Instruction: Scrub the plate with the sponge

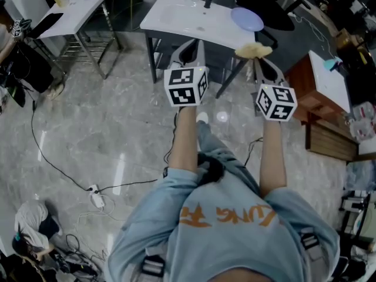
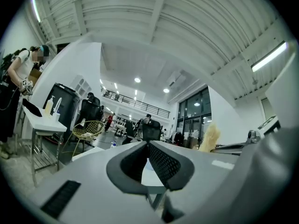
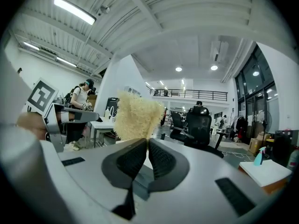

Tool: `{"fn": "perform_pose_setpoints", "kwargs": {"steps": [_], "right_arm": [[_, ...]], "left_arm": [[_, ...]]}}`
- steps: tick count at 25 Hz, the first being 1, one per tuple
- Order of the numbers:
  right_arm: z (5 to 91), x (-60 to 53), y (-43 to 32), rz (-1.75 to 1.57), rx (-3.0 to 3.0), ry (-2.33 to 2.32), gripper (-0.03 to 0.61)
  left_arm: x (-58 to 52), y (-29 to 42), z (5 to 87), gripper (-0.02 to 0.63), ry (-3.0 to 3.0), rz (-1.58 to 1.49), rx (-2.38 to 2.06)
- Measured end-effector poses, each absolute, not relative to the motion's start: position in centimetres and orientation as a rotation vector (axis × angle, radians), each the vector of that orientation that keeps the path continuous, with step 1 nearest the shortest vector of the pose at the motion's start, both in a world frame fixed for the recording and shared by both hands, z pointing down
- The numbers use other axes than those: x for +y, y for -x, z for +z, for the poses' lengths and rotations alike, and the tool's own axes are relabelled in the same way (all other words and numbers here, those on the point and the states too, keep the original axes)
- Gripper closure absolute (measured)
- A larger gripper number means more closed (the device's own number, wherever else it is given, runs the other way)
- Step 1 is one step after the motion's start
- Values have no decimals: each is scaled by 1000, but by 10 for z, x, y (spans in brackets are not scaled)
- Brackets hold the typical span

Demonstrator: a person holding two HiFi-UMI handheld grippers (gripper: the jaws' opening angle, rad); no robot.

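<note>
Pinching sponge (image 3: 135,115): right gripper (image 3: 146,143) | left gripper (image 2: 148,146) pressed together, empty | plate (image 1: 247,19) at table (image 1: 176,17) corner, clear of both

Sponge (image 3: 135,115): pale yellow, fibrous (ragged top edge), upright, pinched at lower edge between closed jaws of right gripper (image 3: 145,143). Plate (image 1: 247,19): pale blue, round, flat on white counter (image 1: 176,16), near right end.

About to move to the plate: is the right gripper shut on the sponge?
Shut on it: the right gripper pinches the sponge between its pads, most of it sticking out.
</note>
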State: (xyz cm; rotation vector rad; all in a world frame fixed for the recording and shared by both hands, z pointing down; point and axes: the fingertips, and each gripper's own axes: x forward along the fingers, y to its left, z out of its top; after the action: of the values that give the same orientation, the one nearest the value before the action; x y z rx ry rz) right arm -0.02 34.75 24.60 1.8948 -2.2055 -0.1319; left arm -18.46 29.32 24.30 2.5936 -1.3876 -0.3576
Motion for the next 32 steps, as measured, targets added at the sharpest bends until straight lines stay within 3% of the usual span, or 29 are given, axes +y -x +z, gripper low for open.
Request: {"fn": "perform_pose_setpoints", "kwargs": {"steps": [7, 14, 32], "right_arm": [[217, 313, -23, -212, -2197, -2005, 563], [248, 240, -30, -111, -2275, -1955, 563], [333, -5, -89, 212, -2363, -1794, 563]], "left_arm": [[261, 212, 229, 611, -2599, -434, -1466], [196, 249, 248, 609, -2447, -463, -1704], [-7, 151, 325, 609, -2367, -150, -1666]]}}
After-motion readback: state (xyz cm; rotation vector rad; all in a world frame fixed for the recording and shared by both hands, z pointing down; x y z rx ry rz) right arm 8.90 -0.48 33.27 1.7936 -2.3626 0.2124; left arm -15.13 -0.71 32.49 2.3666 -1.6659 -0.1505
